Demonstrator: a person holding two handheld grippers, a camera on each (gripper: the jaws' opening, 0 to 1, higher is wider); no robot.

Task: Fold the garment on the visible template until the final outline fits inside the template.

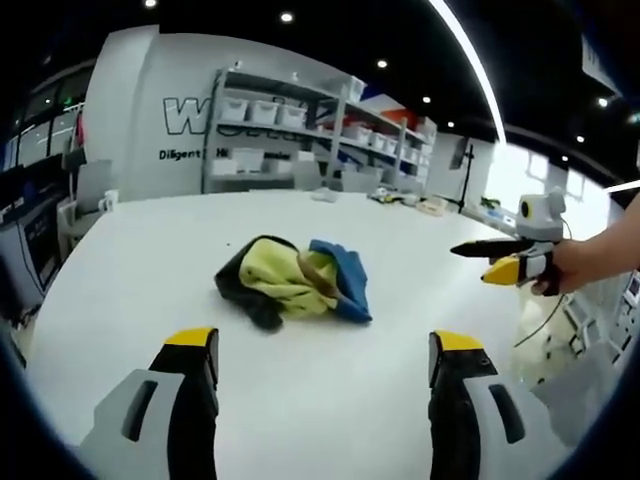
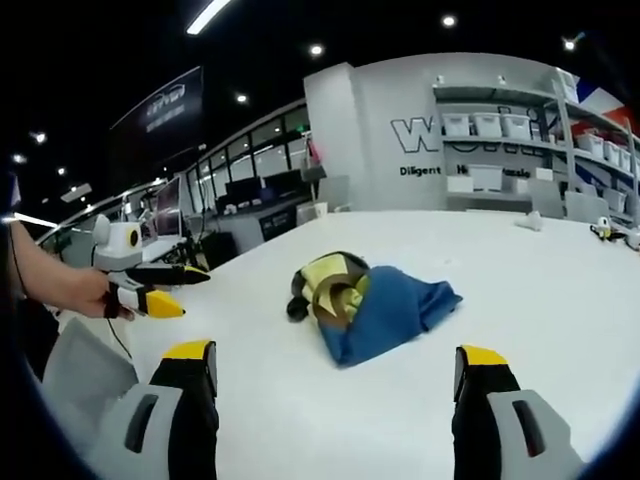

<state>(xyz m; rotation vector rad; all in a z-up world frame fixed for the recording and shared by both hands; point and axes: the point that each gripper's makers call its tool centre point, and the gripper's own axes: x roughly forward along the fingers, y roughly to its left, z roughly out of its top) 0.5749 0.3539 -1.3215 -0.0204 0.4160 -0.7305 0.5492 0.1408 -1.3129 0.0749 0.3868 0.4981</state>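
You're holding both tongs w/ jaws spread wide, nothing between them. The garment (image 1: 296, 282) is lying crumpled on the white table (image 1: 400, 400), ahead of the left gripper (image 1: 325, 365) & right gripper (image 2: 335, 375), touching neither.

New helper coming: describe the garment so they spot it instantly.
On the big white table in front of the storage shelves, look near the middle. The garment is a crumpled heap, the table's one colourful thing: yellow, blue and black.
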